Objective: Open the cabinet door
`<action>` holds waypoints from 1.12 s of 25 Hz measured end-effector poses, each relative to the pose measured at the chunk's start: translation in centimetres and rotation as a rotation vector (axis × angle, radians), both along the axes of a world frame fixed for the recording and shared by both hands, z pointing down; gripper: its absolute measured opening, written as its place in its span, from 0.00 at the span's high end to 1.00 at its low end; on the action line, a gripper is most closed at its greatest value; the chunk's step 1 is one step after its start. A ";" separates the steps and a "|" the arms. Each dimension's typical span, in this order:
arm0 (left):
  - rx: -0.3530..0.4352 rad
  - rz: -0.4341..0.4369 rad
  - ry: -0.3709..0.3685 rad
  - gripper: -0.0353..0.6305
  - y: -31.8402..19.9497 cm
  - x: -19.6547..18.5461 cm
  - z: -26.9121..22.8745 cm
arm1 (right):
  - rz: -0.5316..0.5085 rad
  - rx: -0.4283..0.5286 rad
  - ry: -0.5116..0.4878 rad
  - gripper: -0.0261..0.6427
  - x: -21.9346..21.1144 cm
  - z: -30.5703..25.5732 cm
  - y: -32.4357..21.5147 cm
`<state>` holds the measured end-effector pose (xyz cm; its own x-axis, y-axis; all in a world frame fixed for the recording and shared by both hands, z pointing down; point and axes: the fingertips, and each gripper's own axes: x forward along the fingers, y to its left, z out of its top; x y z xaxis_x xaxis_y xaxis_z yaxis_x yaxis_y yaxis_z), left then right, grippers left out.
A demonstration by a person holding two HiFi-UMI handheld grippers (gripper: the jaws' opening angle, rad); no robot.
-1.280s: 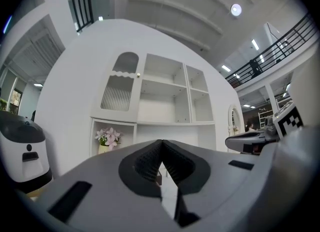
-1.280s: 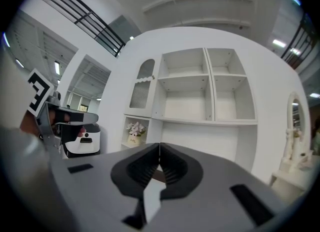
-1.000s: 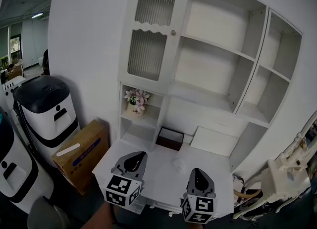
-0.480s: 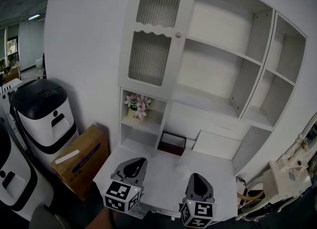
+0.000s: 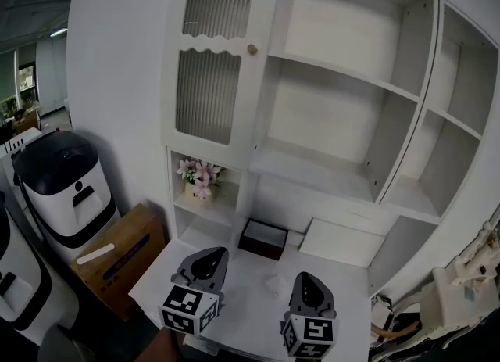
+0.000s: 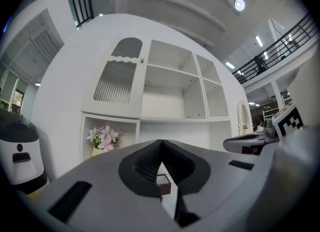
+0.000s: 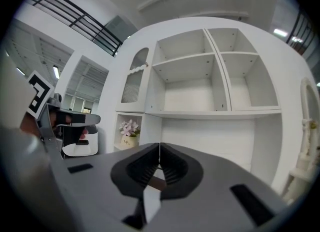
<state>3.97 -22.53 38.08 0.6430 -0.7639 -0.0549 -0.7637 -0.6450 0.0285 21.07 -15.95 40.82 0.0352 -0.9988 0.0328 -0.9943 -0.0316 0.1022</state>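
While the left tool [image 5: 212, 252] and the right tool [image 5: 307, 277] hang level, side by side over the near edge of the white bench [image 5: 242, 294], each has its jaws pressed together with nothing between them. Well above and ahead of the left tool, the cabinet door [image 5: 211, 55] stands closed. It has ribbed glass in two panels, and its small round knob [image 5: 252, 49] is on the edge nearer the right tool. Neither tool touches door or knob. Below the door, ahead of the left tool, a pot of pink flowers [image 5: 199, 174] sits in an open niche. Beyond the gap between the tools, a dark box [image 5: 263, 238] rests on the bench. Open shelves [image 5: 336, 79] rise ahead of the right tool.
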 end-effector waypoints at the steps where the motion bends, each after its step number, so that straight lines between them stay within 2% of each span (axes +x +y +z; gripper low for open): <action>1: 0.008 -0.012 -0.004 0.93 -0.4 0.8 -0.3 | -0.010 -0.005 0.003 0.93 0.8 -0.1 -0.6; 6: 0.004 -0.034 -0.014 0.93 -1.7 3.3 -0.2 | -0.044 -0.027 -0.005 0.93 3.2 0.4 -2.3; 11: 0.010 -0.052 -0.029 0.93 -2.7 3.7 -0.5 | -0.058 -0.023 -0.021 0.93 3.8 0.3 -3.5; 21: 0.028 -0.028 -0.028 0.93 -5.2 3.0 -0.9 | -0.064 -0.002 -0.024 0.93 1.9 -0.5 -6.0; 28: 0.010 -0.027 -0.003 0.93 -7.0 1.6 -0.6 | -0.070 -0.007 -0.023 0.93 0.7 -0.2 -7.9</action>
